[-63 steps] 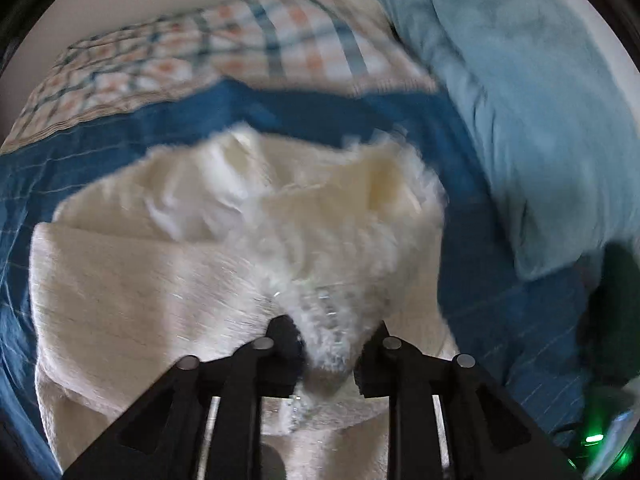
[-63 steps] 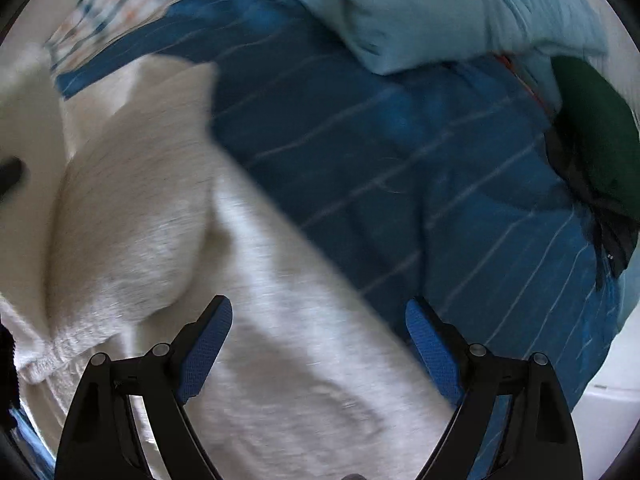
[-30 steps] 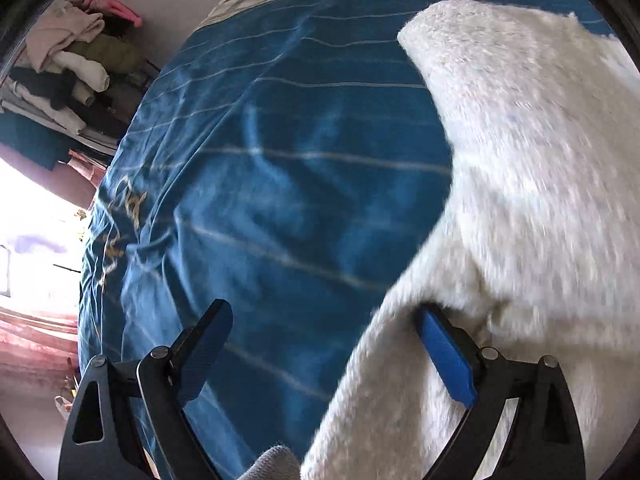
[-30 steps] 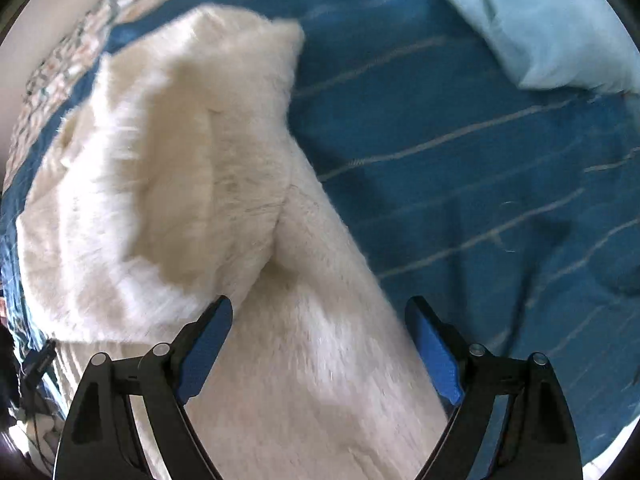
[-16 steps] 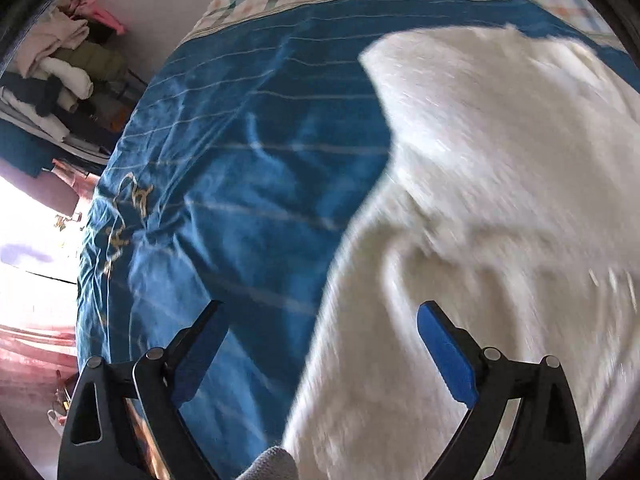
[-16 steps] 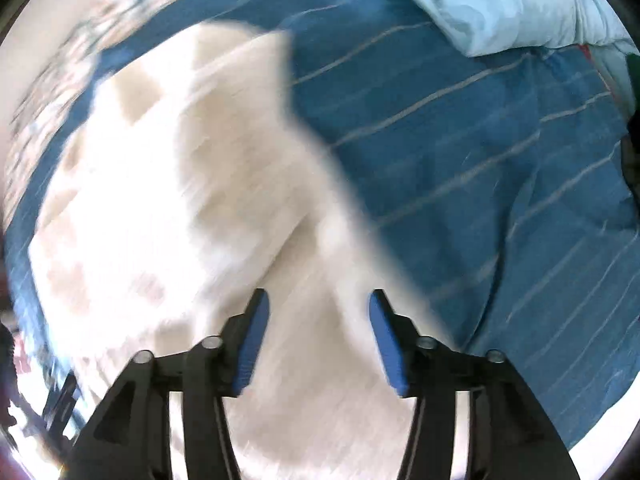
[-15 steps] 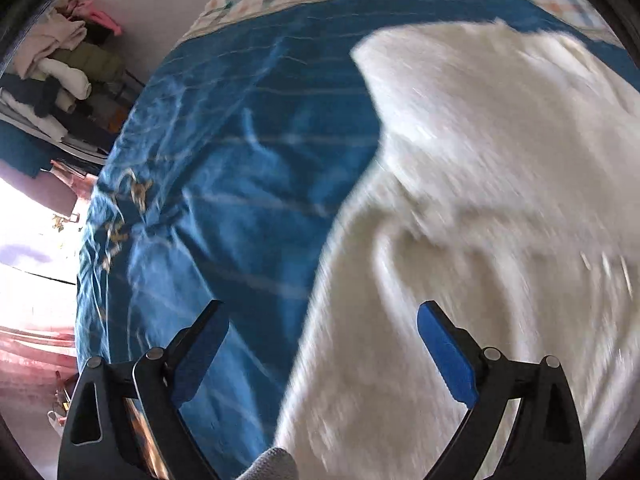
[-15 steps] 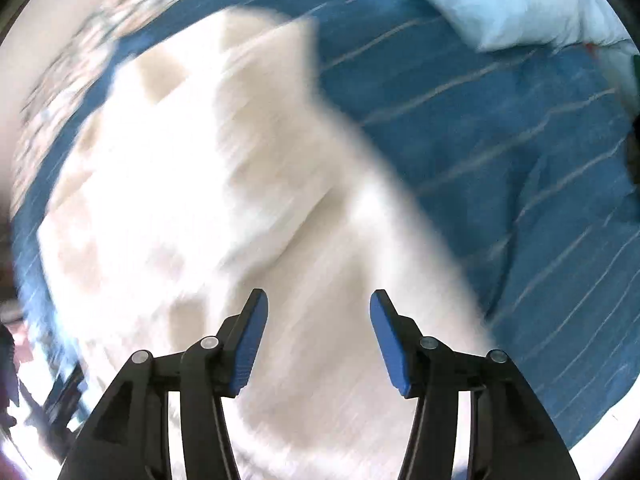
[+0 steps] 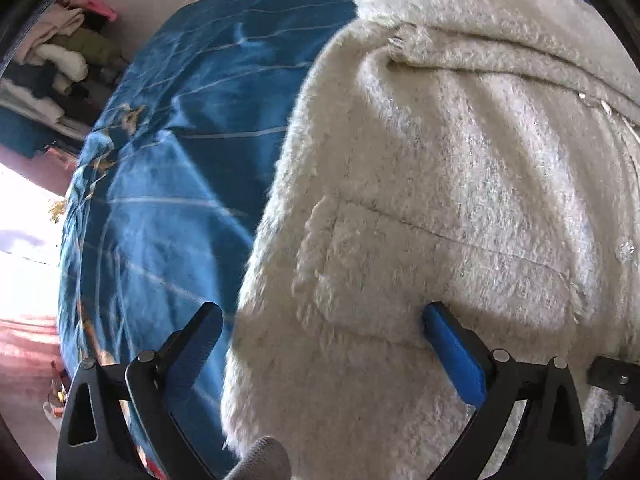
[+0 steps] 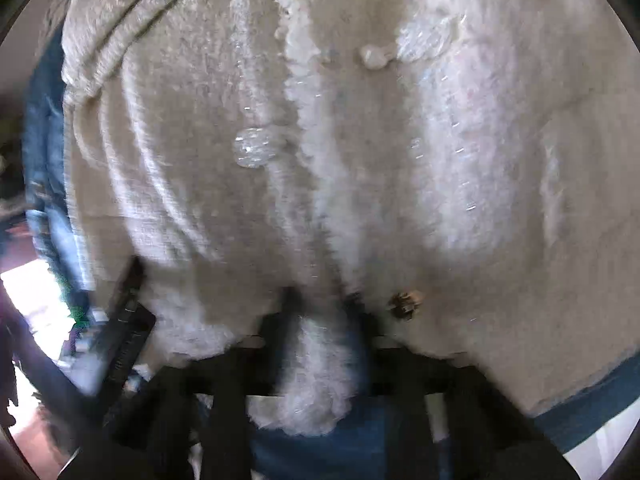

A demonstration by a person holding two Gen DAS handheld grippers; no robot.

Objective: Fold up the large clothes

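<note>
White fleece coat [image 9: 460, 184] between opening left tongs [image 9: 324, 344], hem pinched in right tongs [image 10: 320, 308].

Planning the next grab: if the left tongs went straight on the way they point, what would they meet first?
Most likely the fluffy white coat: the left tongs, opening wide, straddle its edge near a pocket, the blue bedspread under one finger. Depth is unclear.

Daylight blows out the lower left of both my views, leaving soft shadows across the fleece coat [image 9: 460, 184]. My right view is motion-smeared; both bend and darken toward their round edges.
</note>
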